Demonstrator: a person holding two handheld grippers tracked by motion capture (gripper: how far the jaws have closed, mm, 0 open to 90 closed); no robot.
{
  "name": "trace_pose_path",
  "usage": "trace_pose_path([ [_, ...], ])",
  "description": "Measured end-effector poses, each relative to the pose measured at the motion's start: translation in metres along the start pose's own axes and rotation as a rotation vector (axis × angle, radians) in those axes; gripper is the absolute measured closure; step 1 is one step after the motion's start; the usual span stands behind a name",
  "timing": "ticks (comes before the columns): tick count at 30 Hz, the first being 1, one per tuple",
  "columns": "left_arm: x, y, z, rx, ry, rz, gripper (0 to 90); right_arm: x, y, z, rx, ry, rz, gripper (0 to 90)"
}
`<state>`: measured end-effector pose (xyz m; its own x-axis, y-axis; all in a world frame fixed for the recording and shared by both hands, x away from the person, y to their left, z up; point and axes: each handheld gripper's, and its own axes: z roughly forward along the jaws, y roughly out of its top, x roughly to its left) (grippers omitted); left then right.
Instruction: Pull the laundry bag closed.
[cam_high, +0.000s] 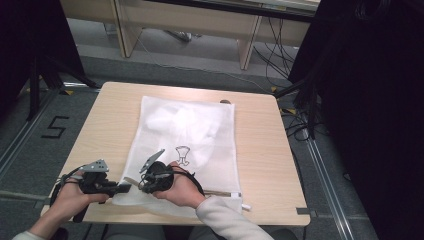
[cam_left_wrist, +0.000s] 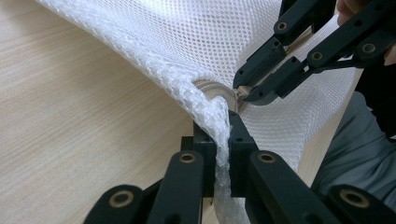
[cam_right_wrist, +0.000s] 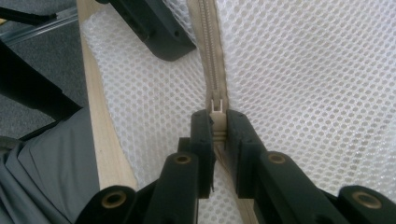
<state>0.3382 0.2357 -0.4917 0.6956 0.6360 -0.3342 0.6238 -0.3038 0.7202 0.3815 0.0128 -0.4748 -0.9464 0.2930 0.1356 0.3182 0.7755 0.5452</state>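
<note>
Left gripper (cam_high: 125, 188) at near-left table (cam_high: 100, 117) edge, jaws pressed together on bunched corner of white mesh bag (cam_high: 185, 145) (fabric gathered into ridge between pads (cam_left_wrist: 205, 149) in left gripper view). Right gripper (cam_high: 141, 185) just beside it, near edge, jaws pinching beige zipper pull (cam_right_wrist: 216, 108) on zipper (cam_right_wrist: 211, 46) running along bag's near side. Bag lies flat mid-table, white garment inside, small black print (cam_high: 183, 155) near centre. Person's sleeve (cam_high: 225, 217) at near right.
</note>
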Motion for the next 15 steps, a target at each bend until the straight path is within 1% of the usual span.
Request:
trace_pose_path([
  [2,-0.0013,-0.0008,0.0014,-0.019,0.009,0.002,85.5,0.0007,-0.0004,-0.0015,-0.002,0.000,0.002,82.4],
  [5,-0.0010,-0.0012,0.0012,-0.022,0.010,0.000,85.5,0.0015,-0.0005,-0.0023,-0.006,-0.002,-0.001,82.3],
  [7,-0.0010,-0.0017,0.0014,-0.018,0.010,0.000,85.5,0.0025,-0.0009,-0.0023,-0.008,-0.001,-0.002,82.3],
  [8,-0.0008,-0.0013,0.0009,-0.006,0.005,0.002,85.5,0.0029,-0.0012,-0.0023,-0.006,-0.001,0.002,82.4],
  [9,-0.0012,-0.0012,0.0006,-0.003,0.012,0.004,85.5,0.0028,-0.0016,-0.0018,0.001,-0.002,-0.005,82.4],
  [10,-0.0014,-0.0018,0.0013,-0.017,0.014,0.003,85.6,0.0031,-0.0032,-0.0018,0.008,-0.010,-0.013,82.4],
  [12,-0.0017,-0.0020,0.0020,-0.020,0.011,0.002,85.5,0.0023,-0.0047,-0.0025,0.008,-0.009,-0.016,82.4],
  [13,-0.0022,-0.0015,0.0017,-0.009,0.015,0.002,85.5,0.0024,-0.0049,-0.0027,0.008,-0.010,-0.016,82.3],
  [14,-0.0015,-0.0010,0.0014,0.000,0.006,0.006,85.5,0.0024,-0.0049,-0.0027,0.008,-0.010,-0.016,82.3],
  [15,-0.0015,-0.0010,0.0013,-0.002,0.005,0.005,85.5,0.0024,-0.0051,-0.0024,0.004,-0.009,-0.018,82.4],
])
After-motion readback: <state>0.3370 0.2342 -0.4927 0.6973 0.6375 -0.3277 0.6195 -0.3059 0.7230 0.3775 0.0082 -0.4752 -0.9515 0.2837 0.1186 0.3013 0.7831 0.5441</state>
